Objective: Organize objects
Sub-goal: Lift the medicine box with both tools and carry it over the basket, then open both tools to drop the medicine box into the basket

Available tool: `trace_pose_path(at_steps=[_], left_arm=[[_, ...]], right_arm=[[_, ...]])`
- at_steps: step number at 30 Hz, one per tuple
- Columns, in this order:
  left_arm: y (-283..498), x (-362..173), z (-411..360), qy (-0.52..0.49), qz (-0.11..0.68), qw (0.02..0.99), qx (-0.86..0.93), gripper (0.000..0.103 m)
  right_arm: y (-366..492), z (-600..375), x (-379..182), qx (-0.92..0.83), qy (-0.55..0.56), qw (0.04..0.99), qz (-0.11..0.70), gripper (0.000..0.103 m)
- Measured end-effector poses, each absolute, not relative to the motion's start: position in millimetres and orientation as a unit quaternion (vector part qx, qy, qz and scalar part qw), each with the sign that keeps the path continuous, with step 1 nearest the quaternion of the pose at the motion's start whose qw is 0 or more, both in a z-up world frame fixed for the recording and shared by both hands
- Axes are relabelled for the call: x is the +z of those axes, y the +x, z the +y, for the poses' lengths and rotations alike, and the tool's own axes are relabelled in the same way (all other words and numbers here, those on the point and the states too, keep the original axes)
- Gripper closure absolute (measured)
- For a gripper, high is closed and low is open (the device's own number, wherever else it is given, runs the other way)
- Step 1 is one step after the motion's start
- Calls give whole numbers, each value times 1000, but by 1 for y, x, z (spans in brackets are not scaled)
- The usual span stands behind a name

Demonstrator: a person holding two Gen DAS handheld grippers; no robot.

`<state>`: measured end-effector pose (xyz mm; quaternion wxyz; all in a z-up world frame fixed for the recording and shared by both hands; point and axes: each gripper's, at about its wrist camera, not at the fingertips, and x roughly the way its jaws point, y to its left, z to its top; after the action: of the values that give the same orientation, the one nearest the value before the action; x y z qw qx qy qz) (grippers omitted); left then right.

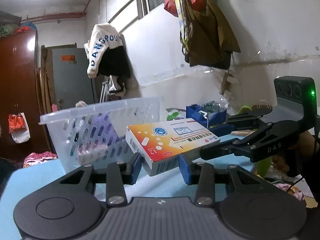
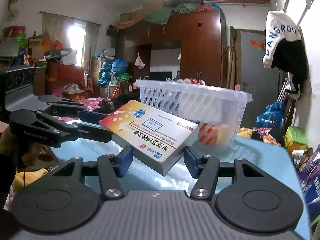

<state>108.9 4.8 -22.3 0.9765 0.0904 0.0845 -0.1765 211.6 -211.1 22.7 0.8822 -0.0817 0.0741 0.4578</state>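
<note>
In the left wrist view, a clear slotted plastic basket [image 1: 104, 128] stands at the left on the pale blue tabletop [image 1: 40, 180], with a few coloured items showing dimly through its wall. Just right of it, an orange-and-white medicine box [image 1: 170, 140] is lifted clear of the table and tilted, its barcoded end toward the camera. That near end sits between the blue pads [image 1: 185, 170] of the left gripper [image 1: 160, 167], which close on its two sides and hold it. Further right, the right gripper [image 1: 218, 138] reaches in from the side and pinches the box's far end, a person's hand [image 1: 284, 160] behind its black body. In the right wrist view, the left gripper [image 2: 102, 126] comes in from the left onto the orange end, the box [image 2: 152, 132] sits mid-frame between the right gripper's [image 2: 158, 162] pads, and the basket [image 2: 196, 108] stands behind it to the right
</note>
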Motion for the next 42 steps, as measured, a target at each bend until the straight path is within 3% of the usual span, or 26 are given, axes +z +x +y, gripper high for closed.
trace_pose_path(at_steps=[8,15,21,31,33,34,35,37,42], left_arm=[[121,27,3,124,55,979,-152,58],[177,93,5,127,55,980,-140,58],[233,108,8,121,89,980,-129,58],[296,87,19,127,151,976,-93,57],[301,83,19,142,158,974,-78,57],[300,81,17,155,152,975,-54,54],[296,79,16,167,142,975,-30,45],[281,77,18,170,118,978,-16,32],[230,74,34,124,109,986,-34,25]], right_arm=[[223,-201,83,450,-104,886,27,44],[269,-186,142,429,-95,898,23,44],[314,-169,144,413,-95,904,54,45],[361,-151,111,406,-88,901,120,46],[366,-149,108,401,-86,901,139,43],[365,-152,106,389,-85,907,138,35],[361,-156,105,377,-81,913,134,19],[352,-167,102,370,-70,917,129,2],[317,-202,84,366,-32,921,127,0]])
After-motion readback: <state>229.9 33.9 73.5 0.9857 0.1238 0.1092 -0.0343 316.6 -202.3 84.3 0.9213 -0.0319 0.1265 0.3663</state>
